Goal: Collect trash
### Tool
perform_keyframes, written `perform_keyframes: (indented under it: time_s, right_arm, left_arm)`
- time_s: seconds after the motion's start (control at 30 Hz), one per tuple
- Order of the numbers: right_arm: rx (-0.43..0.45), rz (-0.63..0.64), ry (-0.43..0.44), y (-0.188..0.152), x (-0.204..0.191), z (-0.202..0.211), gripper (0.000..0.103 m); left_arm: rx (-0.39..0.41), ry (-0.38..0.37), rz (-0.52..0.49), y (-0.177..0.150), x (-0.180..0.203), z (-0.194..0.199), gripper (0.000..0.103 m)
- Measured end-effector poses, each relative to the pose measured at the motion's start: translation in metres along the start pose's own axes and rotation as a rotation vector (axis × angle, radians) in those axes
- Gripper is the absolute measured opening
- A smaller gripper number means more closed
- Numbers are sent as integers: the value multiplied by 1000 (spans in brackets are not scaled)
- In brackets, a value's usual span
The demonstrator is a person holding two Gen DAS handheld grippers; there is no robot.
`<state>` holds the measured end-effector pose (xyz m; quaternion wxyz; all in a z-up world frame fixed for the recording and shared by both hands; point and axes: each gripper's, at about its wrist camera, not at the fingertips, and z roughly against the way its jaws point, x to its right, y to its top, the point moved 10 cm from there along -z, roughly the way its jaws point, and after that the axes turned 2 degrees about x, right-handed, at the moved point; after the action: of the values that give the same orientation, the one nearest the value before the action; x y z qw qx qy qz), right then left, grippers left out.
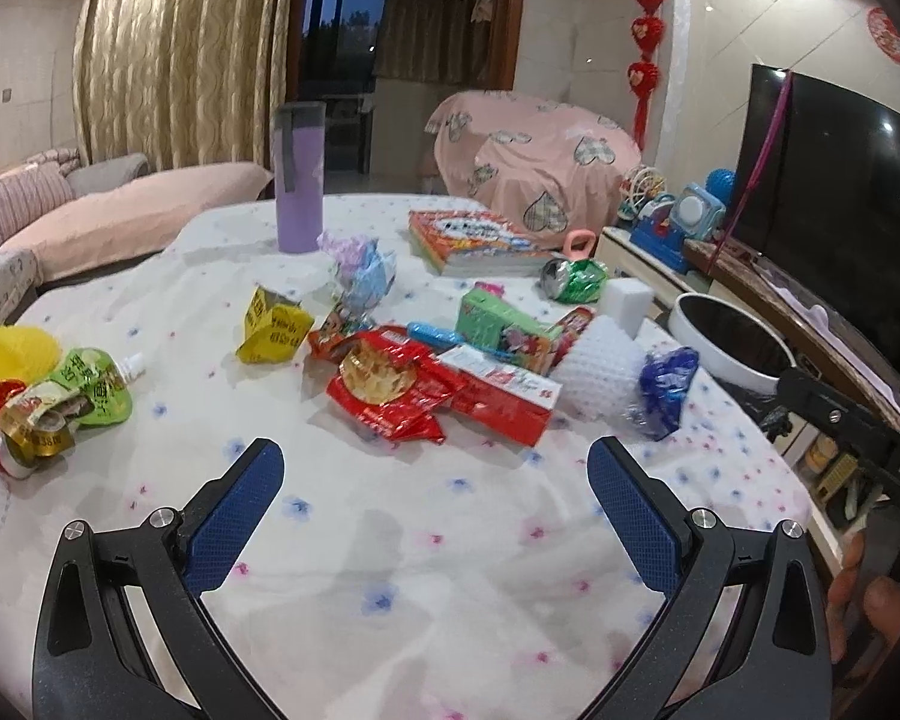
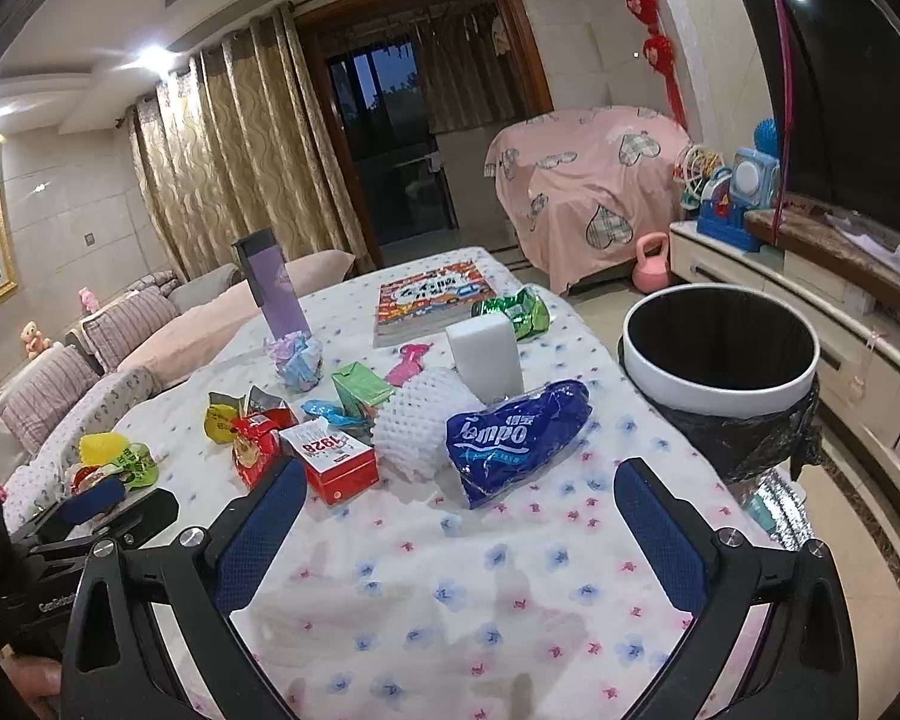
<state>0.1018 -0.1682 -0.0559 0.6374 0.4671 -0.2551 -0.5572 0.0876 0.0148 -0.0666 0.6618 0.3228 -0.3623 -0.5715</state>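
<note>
Trash lies scattered on a floral tablecloth (image 1: 402,540). In the left wrist view, my left gripper (image 1: 435,456) is open above bare cloth, just short of a red snack wrapper (image 1: 384,390) and a red and white box (image 1: 498,390). A yellow wrapper (image 1: 273,327) lies further left. In the right wrist view, my right gripper (image 2: 459,474) is open and empty, with a blue tissue pack (image 2: 516,438) and a white foam net (image 2: 420,426) just ahead. A white bin (image 2: 720,354) with a black bag stands off the table's right edge.
A purple bottle (image 2: 270,288), a book (image 2: 432,297), a white sponge block (image 2: 486,354) and a green crumpled wrapper (image 2: 513,312) sit farther back. More wrappers (image 1: 60,408) pile at the left edge. A TV cabinet (image 2: 810,300) runs along the right.
</note>
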Motion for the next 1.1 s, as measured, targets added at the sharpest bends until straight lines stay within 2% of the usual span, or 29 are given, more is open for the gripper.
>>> perform_keyframes:
  time_s: [0.33,0.5,0.7,0.77,0.83,0.87,0.93,1.0,1.03,1.1]
  right_arm:
    - [-84,-44,5,-6,12,-37,101]
    - [-149,-88,2,-12,23,-61,95]
    - [-220,-169,-1,-19,40,-89,91]
    - [-233,-203,6,-18,44,-98,89]
    - [-244,-226,11,-17,48,-106,88]
    - [-253,-243,15,-18,50,-111,86]
    - [-277,-281,29,-21,55,-121,75]
    - [-295,-307,53,-25,57,-126,55]
    - [-296,-316,67,-25,57,-127,51]
    - [-282,-308,73,-24,56,-124,42]
  left_arm:
    - [-96,32,-3,1,-19,-50,98]
    - [-139,54,-7,1,-22,-76,98]
    - [-203,47,-18,-3,-20,-107,98]
    - [-216,39,-15,-5,-19,-113,94]
    - [-237,17,-3,-7,-18,-118,74]
    - [-255,2,7,-10,-19,-121,68]
    - [-288,-16,31,-16,-20,-126,35]
    - [-298,-38,57,-17,-22,-127,21]
    - [-292,-50,65,-16,-22,-125,11]
    - [-288,-54,61,-15,-20,-123,5]
